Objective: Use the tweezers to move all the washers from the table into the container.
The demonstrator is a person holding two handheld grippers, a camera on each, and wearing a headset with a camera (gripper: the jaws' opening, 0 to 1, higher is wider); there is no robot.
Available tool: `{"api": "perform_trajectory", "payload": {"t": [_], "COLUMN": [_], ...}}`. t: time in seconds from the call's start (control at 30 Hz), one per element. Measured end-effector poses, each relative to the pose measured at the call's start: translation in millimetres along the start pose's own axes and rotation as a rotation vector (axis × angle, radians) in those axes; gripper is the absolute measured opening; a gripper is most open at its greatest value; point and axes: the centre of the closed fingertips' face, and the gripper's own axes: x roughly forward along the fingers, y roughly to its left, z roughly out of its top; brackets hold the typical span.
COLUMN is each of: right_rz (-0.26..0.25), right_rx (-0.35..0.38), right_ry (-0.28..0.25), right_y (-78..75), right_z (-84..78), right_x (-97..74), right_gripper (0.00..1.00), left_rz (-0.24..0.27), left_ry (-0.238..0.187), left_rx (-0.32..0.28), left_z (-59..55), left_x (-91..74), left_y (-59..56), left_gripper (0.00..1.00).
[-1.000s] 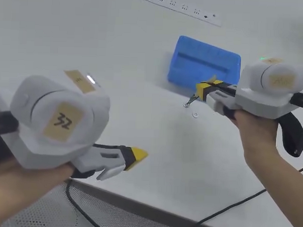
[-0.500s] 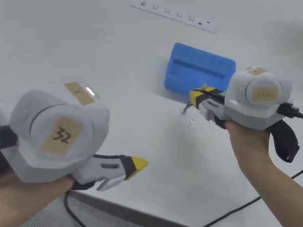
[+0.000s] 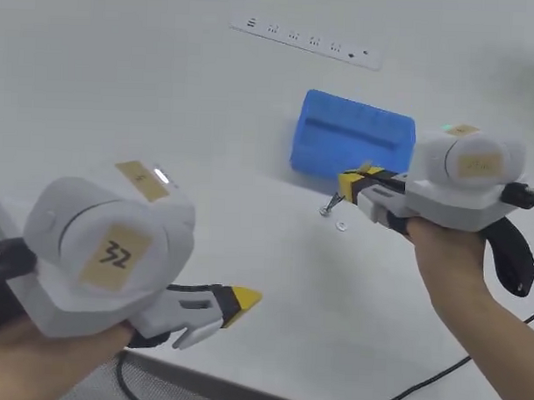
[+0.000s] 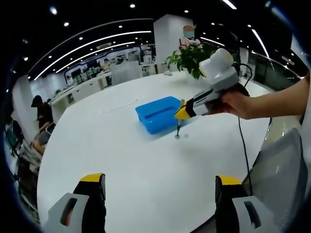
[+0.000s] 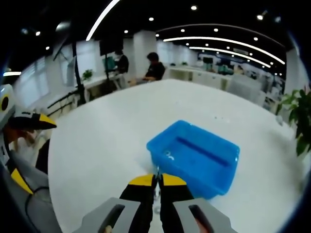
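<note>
The right gripper (image 3: 347, 181), jaws clamped on the tweezers (image 3: 331, 205), holds their tips near a washer (image 3: 341, 225) on the white worktop (image 3: 248, 226) beside the blue container (image 3: 352, 137); the left gripper (image 4: 160, 179) gapes wide.

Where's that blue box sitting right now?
In the head view the blue container sits on the white table, right of centre, just beyond the right gripper and its tweezers.

The tweezers (image 3: 331, 205) are held tip-down on the near side of the blue container (image 3: 352, 141) (rectangular, open-topped). One washer (image 3: 341, 225) is seen lying beside their tip.
</note>
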Motion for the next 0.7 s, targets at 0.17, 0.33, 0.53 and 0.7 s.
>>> {"api": "perform_trajectory", "payload": {"t": [0.17, 0.33, 0.53, 0.7], "right_rz": [0.003, 0.008, -0.007, -0.004], "right_rx": [0.014, -0.009, -0.094, -0.095], "right_ry": [-0.020, -0.047, -0.065, -0.081], "right_y": [-1.1, 0.3, -0.4, -2.2], "right_z": [9.5, 25.6, 42.0, 49.3], "right_x": [-7.8, -16.9, -25.0, -27.8], "right_gripper": [0.00, 0.00, 0.00, 0.00], "left_rz": [0.003, -0.002, -0.003, -0.005], "left_ry": [0.000, 0.004, 0.007, 0.011], "left_rx": [0.005, 0.008, 0.002, 0.002], "left_z": [-0.2, -0.7, -2.0, -3.2], "left_x": [-0.5, 0.7, -0.4, -0.4], "left_y": [1.2, -1.0, -0.8, -1.1], "left_gripper": [0.96, 0.95, 0.96, 0.96]}}
